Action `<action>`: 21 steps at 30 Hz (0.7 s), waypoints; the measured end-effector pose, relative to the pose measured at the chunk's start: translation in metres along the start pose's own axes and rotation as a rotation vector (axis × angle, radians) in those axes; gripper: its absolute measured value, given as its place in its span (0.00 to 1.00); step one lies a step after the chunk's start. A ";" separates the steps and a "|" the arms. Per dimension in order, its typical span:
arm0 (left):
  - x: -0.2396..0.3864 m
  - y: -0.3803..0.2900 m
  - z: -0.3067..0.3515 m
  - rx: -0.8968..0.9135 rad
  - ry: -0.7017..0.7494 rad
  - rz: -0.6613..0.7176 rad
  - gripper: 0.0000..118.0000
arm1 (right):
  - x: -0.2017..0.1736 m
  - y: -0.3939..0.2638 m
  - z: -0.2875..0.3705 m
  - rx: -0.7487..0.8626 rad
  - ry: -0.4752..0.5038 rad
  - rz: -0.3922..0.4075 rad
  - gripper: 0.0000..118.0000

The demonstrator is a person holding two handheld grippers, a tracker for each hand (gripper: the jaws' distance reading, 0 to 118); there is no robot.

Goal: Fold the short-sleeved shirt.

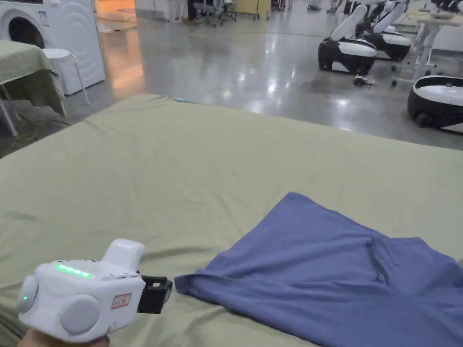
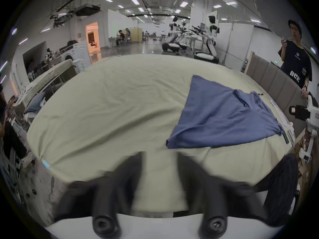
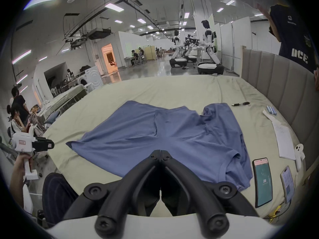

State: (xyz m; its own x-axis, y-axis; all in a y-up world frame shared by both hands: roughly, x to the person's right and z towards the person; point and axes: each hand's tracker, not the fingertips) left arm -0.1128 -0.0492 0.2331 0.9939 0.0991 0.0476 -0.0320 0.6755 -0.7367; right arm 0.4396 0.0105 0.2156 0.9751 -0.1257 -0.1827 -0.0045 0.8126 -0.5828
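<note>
A blue short-sleeved shirt (image 1: 334, 280) lies spread on the green sheet (image 1: 181, 171), wrinkled, with one sleeve folded up. In the head view my left gripper (image 1: 165, 291) hovers just left of the shirt's near corner, apart from it. Seen from its own camera, the left gripper (image 2: 160, 156) is open and blurred, with bare sheet between the jaws and the shirt (image 2: 221, 118) ahead to the right. My right gripper (image 3: 160, 152) is shut with its tips together, hanging over the shirt's (image 3: 172, 135) near hem. I see no cloth pinched.
Two phones (image 3: 262, 182) (image 3: 287, 185), a notepad (image 3: 283, 139) and a pen (image 3: 240, 104) lie along the sheet's right side by a padded headboard (image 3: 276, 80). A person (image 3: 293, 35) stands behind it. Wheeled robots (image 1: 348, 49) and a washing machine (image 1: 59, 40) stand beyond the bed.
</note>
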 end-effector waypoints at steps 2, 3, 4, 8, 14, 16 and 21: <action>0.002 0.004 -0.020 -0.003 -0.018 -0.038 0.74 | -0.002 -0.002 -0.002 -0.013 0.005 -0.005 0.00; 0.007 0.008 -0.032 -0.017 -0.017 -0.055 0.73 | -0.003 -0.001 -0.003 -0.020 0.003 -0.004 0.00; 0.010 0.012 -0.042 -0.035 -0.031 -0.079 0.74 | -0.004 0.001 -0.003 -0.024 -0.002 -0.001 0.00; 0.028 0.026 -0.072 -0.097 -0.092 -0.132 0.59 | 0.007 0.005 -0.004 -0.043 -0.043 0.001 0.00; 0.032 0.037 -0.098 -0.111 -0.112 -0.150 0.03 | 0.051 0.034 -0.037 -0.076 -0.091 -0.027 0.00; 0.034 0.042 -0.094 -0.095 -0.104 -0.157 0.03 | 0.066 0.052 -0.064 -0.097 -0.111 -0.028 0.00; 0.036 0.056 -0.081 -0.082 -0.109 -0.124 0.03 | 0.106 0.102 -0.175 -0.139 -0.150 0.007 0.26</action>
State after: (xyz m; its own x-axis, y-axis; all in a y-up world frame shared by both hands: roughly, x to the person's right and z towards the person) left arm -0.0700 -0.0675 0.1390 0.9723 0.1008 0.2110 0.1028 0.6263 -0.7728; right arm 0.5040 -0.0197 -0.0021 0.9970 -0.0252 -0.0733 -0.0323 0.7255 -0.6875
